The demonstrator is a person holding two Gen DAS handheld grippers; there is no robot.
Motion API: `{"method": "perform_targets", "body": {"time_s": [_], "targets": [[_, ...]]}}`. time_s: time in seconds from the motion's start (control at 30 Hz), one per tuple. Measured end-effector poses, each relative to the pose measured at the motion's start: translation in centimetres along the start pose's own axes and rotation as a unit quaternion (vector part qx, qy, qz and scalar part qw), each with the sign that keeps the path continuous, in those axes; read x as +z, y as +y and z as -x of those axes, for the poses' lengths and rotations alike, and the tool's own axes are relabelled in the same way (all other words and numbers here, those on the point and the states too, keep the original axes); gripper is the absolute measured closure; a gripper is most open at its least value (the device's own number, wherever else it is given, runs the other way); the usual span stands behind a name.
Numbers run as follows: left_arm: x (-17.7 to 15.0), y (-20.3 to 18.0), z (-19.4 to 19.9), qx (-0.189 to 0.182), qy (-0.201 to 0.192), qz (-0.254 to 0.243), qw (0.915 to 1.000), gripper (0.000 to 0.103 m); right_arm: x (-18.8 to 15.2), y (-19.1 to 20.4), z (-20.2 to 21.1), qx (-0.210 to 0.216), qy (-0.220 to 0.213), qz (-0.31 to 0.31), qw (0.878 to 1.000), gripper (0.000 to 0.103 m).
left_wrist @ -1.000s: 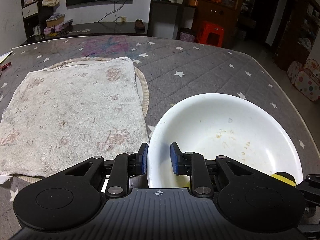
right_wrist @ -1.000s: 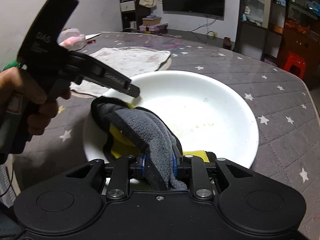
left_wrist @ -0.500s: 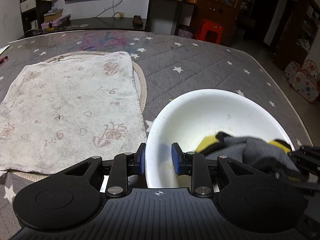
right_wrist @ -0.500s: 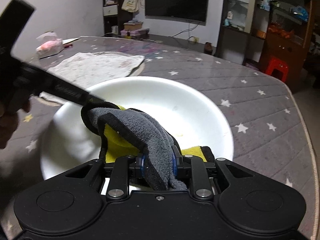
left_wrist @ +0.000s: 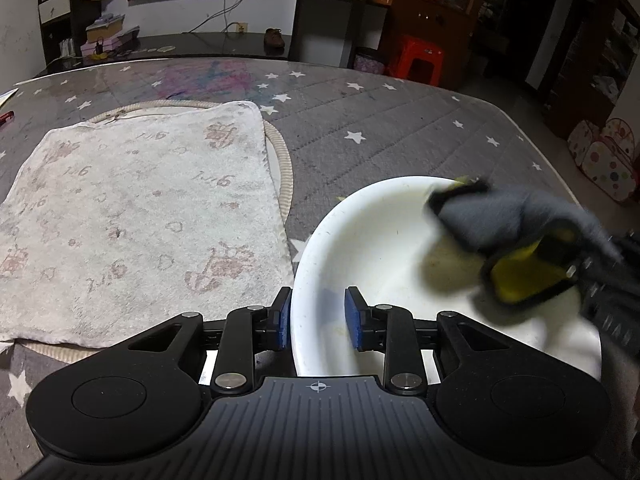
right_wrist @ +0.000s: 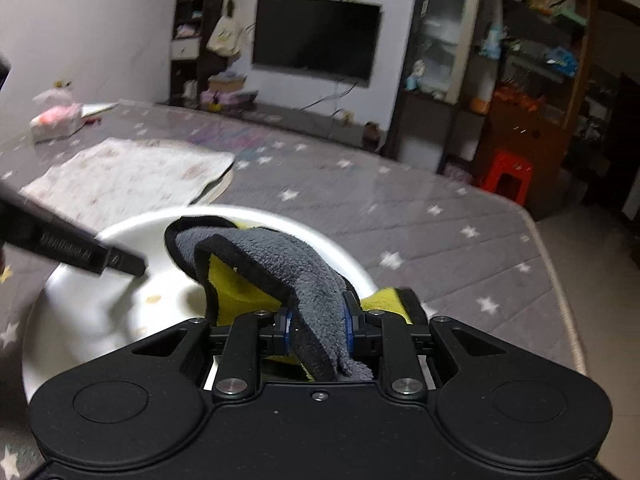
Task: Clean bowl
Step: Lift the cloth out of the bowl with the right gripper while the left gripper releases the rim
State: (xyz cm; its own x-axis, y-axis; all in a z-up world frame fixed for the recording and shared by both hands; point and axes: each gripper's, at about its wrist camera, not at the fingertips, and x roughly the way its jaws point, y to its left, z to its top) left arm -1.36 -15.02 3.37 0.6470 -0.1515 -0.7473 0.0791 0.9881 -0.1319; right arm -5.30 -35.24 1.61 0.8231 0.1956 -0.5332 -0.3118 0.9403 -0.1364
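Star-patterned grey table cover carries the white bowl beside a stained towel. Left gripper straddles the bowl's near rim, fingers slightly wider than a second ago, pads not visibly pressing. Right gripper stays pinched on the grey-and-yellow cloth, now shifted toward the bowl's far rim.

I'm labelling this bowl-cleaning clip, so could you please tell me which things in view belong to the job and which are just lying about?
In the job:
- white bowl
- grey and yellow cloth, pinched in the right gripper
- left gripper, astride the bowl's rim

Lying about:
- stained towel on a round mat
- tissue pack
- red stool
- television
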Motion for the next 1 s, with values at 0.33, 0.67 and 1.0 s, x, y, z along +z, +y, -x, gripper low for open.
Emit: {"method": "perform_targets", "body": {"time_s": [0.33, 0.67, 1.0], "targets": [[0.2, 1.2, 1.4, -0.004, -0.010, 0.007, 0.9999, 0.068, -0.8, -6.3, -2.3, -0.085, 0.020, -0.056, 0.995, 0.079], [0.6, 2.0, 2.8, -0.006, -0.024, -0.005, 0.9997, 0.062, -3.0, -6.4, -2.7, -0.052, 0.049, 0.000, 0.997, 0.079], [1.0, 3.4, 3.5, 0.022, -0.046, -0.008, 0.9987, 0.053, -3.4, -5.4, -0.5, -0.005, 0.042, 0.046, 0.998, 0.073]]}}
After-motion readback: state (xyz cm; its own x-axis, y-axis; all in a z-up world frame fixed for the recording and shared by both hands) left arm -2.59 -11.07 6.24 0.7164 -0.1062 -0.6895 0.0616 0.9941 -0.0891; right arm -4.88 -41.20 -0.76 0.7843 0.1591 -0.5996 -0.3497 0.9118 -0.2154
